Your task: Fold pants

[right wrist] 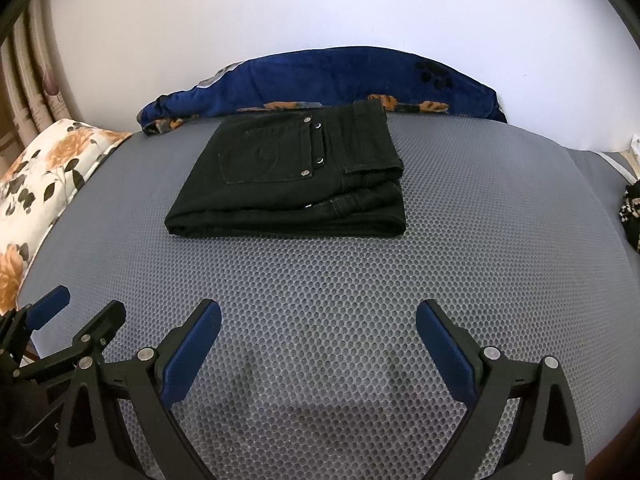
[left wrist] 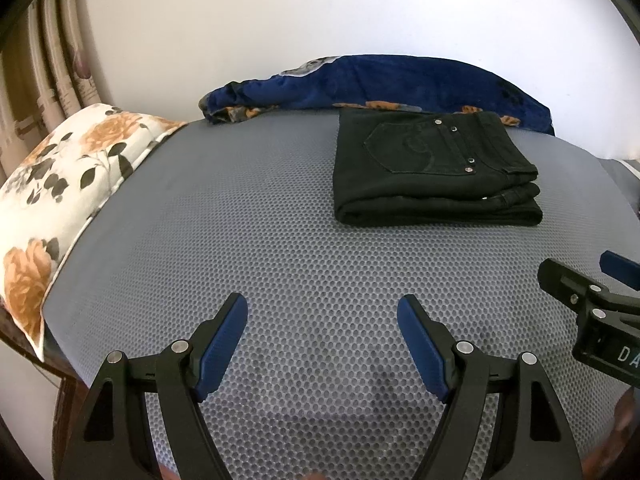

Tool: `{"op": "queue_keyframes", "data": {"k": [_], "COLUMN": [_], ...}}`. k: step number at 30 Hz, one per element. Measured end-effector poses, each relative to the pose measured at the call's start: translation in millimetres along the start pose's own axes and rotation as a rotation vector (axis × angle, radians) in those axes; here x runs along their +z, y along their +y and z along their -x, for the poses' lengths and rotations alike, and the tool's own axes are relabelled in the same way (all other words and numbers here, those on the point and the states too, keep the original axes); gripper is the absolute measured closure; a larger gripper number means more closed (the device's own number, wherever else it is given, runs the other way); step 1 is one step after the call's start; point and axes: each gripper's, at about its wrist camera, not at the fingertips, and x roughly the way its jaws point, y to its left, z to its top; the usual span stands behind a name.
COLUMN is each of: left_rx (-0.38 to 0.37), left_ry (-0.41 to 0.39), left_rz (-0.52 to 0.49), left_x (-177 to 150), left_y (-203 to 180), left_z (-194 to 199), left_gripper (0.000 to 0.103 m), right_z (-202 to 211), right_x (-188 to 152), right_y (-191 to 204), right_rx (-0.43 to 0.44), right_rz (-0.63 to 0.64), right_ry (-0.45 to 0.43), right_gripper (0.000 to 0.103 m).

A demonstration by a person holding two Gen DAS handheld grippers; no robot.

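Note:
Black pants (left wrist: 432,172) lie folded into a compact stack, back pocket up, on the grey mesh bed surface (left wrist: 240,240). In the right wrist view the pants (right wrist: 292,176) lie straight ahead at mid distance. My left gripper (left wrist: 322,308) is open and empty, low over the mesh, well short of the pants and to their left. My right gripper (right wrist: 318,314) is open and empty, also short of the pants. The right gripper shows at the right edge of the left wrist view (left wrist: 588,288); the left gripper shows at the lower left of the right wrist view (right wrist: 76,316).
A floral pillow (left wrist: 60,184) lies on the left side of the bed. A dark blue floral blanket (left wrist: 380,80) is bunched along the far edge against the white wall. Curtains (left wrist: 48,72) hang at far left. A dark patterned item (right wrist: 632,216) sits at the right edge.

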Motion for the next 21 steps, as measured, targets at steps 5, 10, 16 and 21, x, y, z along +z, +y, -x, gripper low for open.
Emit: {"op": "queue_keyframes", "data": {"k": [5,10,16,21], "left_rx": [-0.001,-0.001,-0.008,-0.014], "left_ry": [0.001,0.003,0.006,0.013], "left_rz": [-0.001,-0.005,-0.008,-0.003], "left_x": [0.0,-0.9,-3.1,-3.4], "left_y": [-0.1,-0.2,-1.9,-1.8], "left_z": [-0.1,1.2,2.2,2.1], "left_gripper": [0.025,0.025,0.025,0.025], "right_z": [-0.3,-0.9,-1.6,-2.4], "right_x": [-0.6,-0.6,-0.9,-1.6], "right_y": [0.2,0.0,0.1,0.7], "right_rx": [-0.001,-0.001,-0.002,0.0], "right_rz": [0.0,-0.002,-0.003,-0.002], "right_ry": [0.001,0.001,0.0,0.004], "right_gripper": [0.006,0.006,0.006,0.006]}}
